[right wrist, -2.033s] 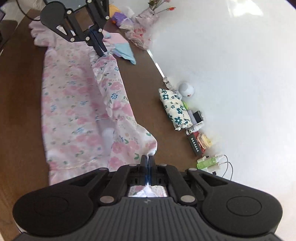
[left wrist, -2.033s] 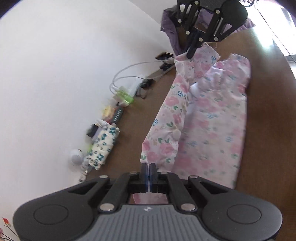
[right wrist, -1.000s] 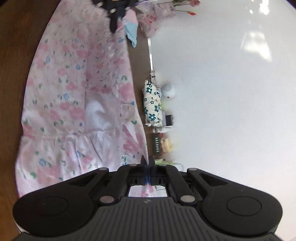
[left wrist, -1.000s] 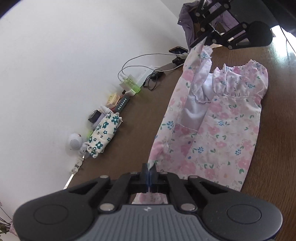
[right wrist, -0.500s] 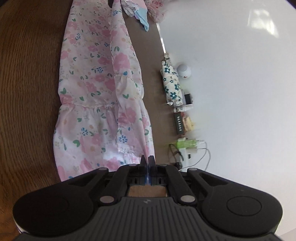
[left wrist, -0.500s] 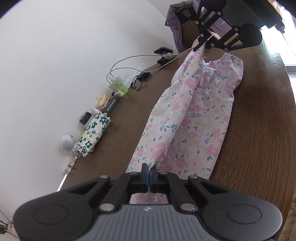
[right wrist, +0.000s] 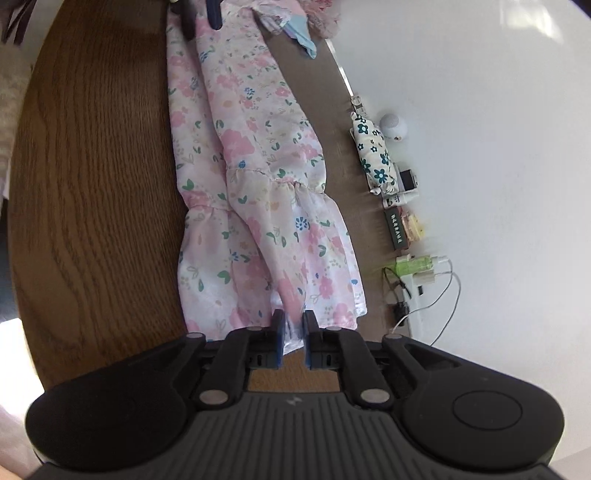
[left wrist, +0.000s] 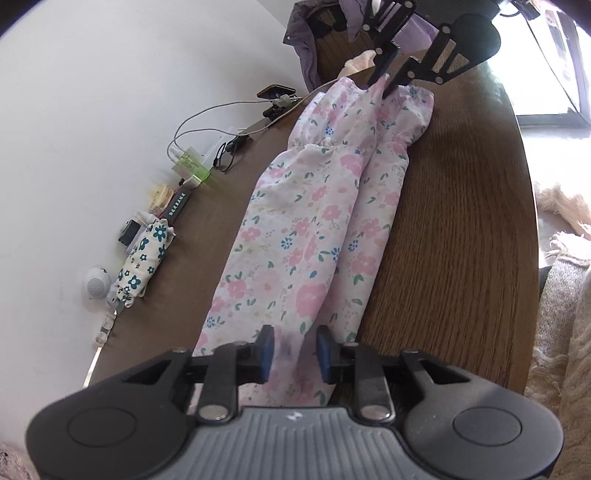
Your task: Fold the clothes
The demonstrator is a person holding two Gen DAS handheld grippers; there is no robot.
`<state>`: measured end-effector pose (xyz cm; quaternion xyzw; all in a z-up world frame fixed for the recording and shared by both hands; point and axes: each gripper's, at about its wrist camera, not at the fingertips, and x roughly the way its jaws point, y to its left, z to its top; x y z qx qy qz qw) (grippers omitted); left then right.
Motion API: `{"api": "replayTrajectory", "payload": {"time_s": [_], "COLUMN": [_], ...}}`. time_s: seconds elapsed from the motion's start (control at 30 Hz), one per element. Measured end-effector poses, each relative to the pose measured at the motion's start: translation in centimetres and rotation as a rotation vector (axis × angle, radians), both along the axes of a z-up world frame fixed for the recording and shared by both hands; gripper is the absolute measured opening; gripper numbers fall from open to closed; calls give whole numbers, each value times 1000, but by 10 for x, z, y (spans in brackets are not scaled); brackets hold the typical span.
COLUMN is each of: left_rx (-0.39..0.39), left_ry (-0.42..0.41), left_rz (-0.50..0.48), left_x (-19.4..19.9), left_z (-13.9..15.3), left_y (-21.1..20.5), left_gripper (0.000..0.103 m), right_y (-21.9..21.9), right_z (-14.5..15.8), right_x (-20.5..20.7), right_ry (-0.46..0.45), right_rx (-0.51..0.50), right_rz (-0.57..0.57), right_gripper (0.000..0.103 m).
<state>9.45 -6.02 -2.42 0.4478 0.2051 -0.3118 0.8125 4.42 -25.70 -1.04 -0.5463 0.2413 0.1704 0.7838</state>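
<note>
A pink floral dress (left wrist: 314, 229) lies folded lengthwise as a long strip on the brown wooden table (left wrist: 461, 240). My left gripper (left wrist: 293, 332) sits over the near end of the strip. Its jaws are opening, and the fabric lies loose between the blue pads (left wrist: 266, 349). My right gripper (right wrist: 293, 315) is at the ruffled end of the dress (right wrist: 258, 192). Its jaws are also opening by a narrow gap, with a ridge of cloth in it. Each view shows the other gripper at the far end: the right gripper (left wrist: 388, 79), the left gripper (right wrist: 201, 20).
Along the wall stand a floral pouch (left wrist: 142, 258), a white round speaker (left wrist: 96, 285), a green charger (left wrist: 190, 166) with cables and a phone (left wrist: 277, 90). A purple jacket (left wrist: 306, 48) hangs behind. Light blue folded cloth (right wrist: 301, 35) lies beside the dress. Knit fabric (left wrist: 561, 332) borders the table edge.
Both grippers were shut on the dress edge and their jaws have now parted. The lifted edge has come down, and the dress lies as a flatter, narrower strip.
</note>
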Motion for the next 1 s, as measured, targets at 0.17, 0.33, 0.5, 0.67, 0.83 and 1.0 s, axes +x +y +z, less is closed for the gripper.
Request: {"api": "replayTrajectory", "payload": {"time_s": [0.17, 0.33, 0.5, 0.67, 0.83, 1.0], "left_rx": [-235, -456, -428, -454, -489, -526], "left_ry": [133, 257, 315, 316, 291, 286], "left_rz": [53, 177, 315, 366, 380, 410], "left_x": [7, 31, 48, 50, 47, 45], "left_z": [36, 54, 30, 14, 12, 11], "left_y": [28, 30, 26, 40, 48, 58], "left_gripper": [41, 41, 23, 22, 31, 34], "right_y": [-31, -35, -27, -34, -37, -39], "right_z": [53, 72, 44, 8, -3, -4], "right_x": [1, 38, 67, 68, 60, 56], "right_ry": [184, 253, 245, 237, 194, 161], "right_rx": [505, 955, 1044, 1053, 1037, 1032], "right_rz": [-137, -181, -302, -413, -459, -475], "right_gripper": [17, 33, 33, 31, 29, 29]}}
